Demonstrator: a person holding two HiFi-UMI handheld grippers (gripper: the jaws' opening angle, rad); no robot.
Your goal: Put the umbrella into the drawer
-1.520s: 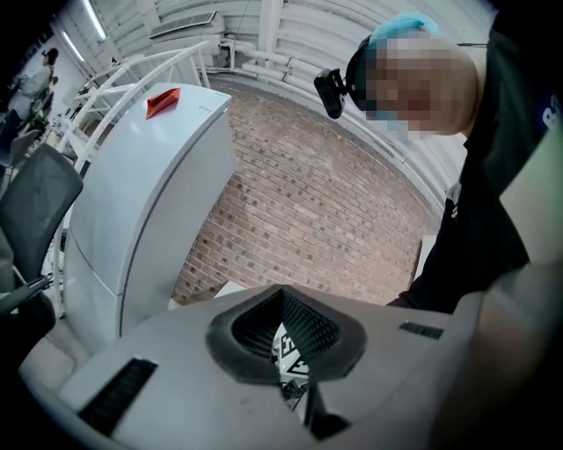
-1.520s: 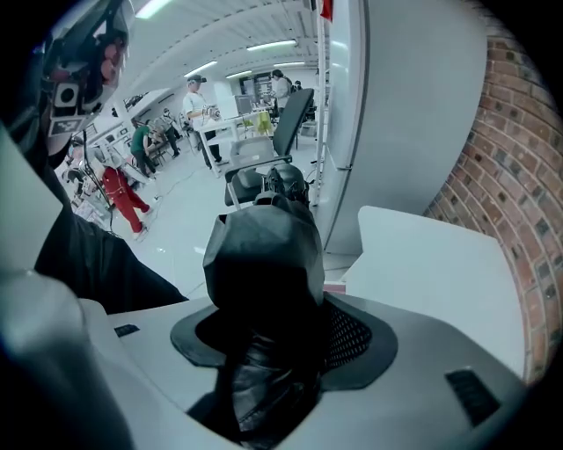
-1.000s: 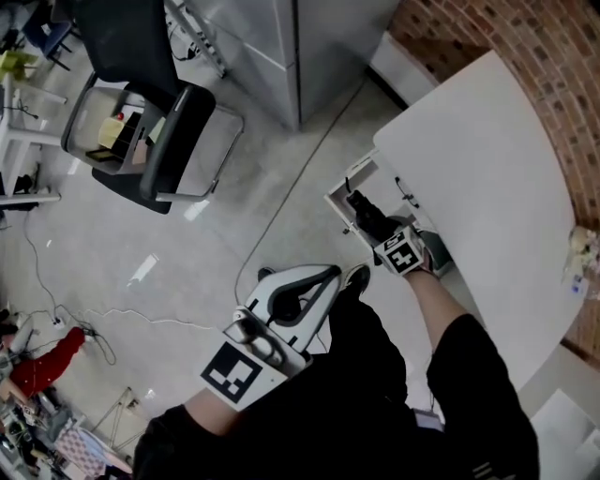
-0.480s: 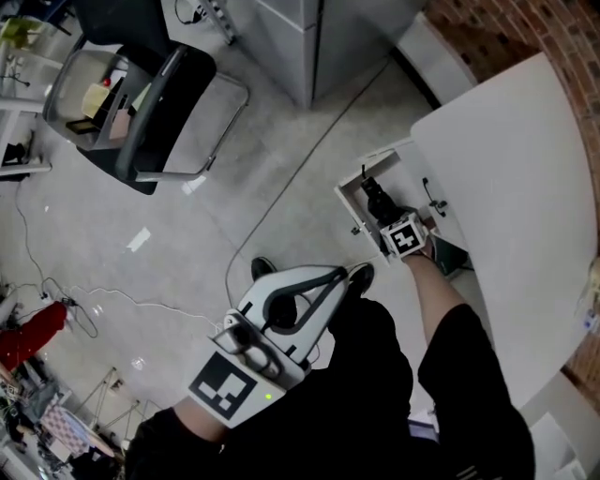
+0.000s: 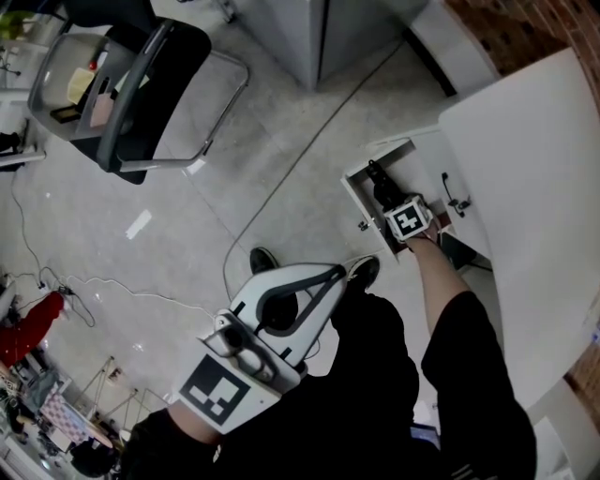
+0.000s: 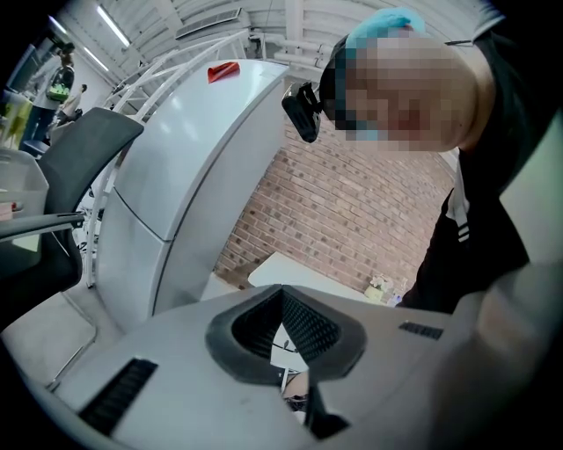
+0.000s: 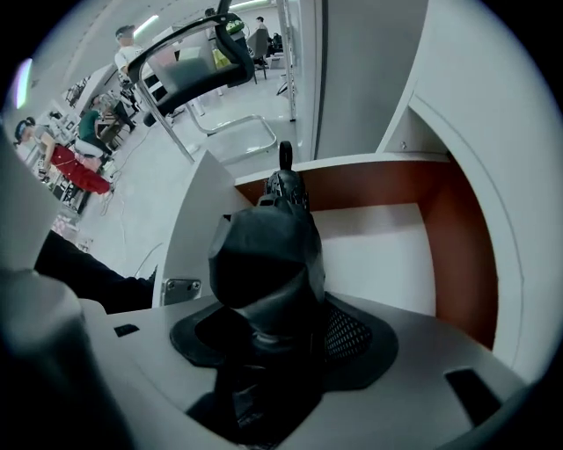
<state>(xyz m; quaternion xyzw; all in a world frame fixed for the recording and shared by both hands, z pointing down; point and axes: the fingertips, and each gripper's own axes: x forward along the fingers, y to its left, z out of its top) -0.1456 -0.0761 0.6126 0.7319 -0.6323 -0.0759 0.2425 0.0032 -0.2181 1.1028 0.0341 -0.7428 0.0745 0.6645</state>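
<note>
My right gripper [image 5: 398, 212] points down over the open drawer [image 5: 361, 192] of the white desk and is shut on a black folded umbrella [image 5: 379, 186]. In the right gripper view the umbrella [image 7: 268, 255] fills the gap between the jaws. Its handle end [image 7: 284, 158] reaches toward the drawer's far wall, above the white drawer bottom [image 7: 378, 255]. My left gripper [image 5: 333, 277] hangs low beside the person's dark-clothed leg. Its fingers meet at the tips with nothing between them, and the same closed left gripper [image 6: 286, 352] shows in its own view.
The white desk top [image 5: 534, 206] runs along the right by a brick wall [image 5: 506, 23]. A black chair [image 5: 122, 94] and a grey cabinet [image 5: 300, 28] stand behind. A cable [image 5: 281, 187] crosses the grey floor. The person's shoes [image 5: 361, 272] sit just before the drawer.
The right gripper has sunk with the umbrella down into the open drawer. The left gripper has dropped a little and stays shut and empty.
</note>
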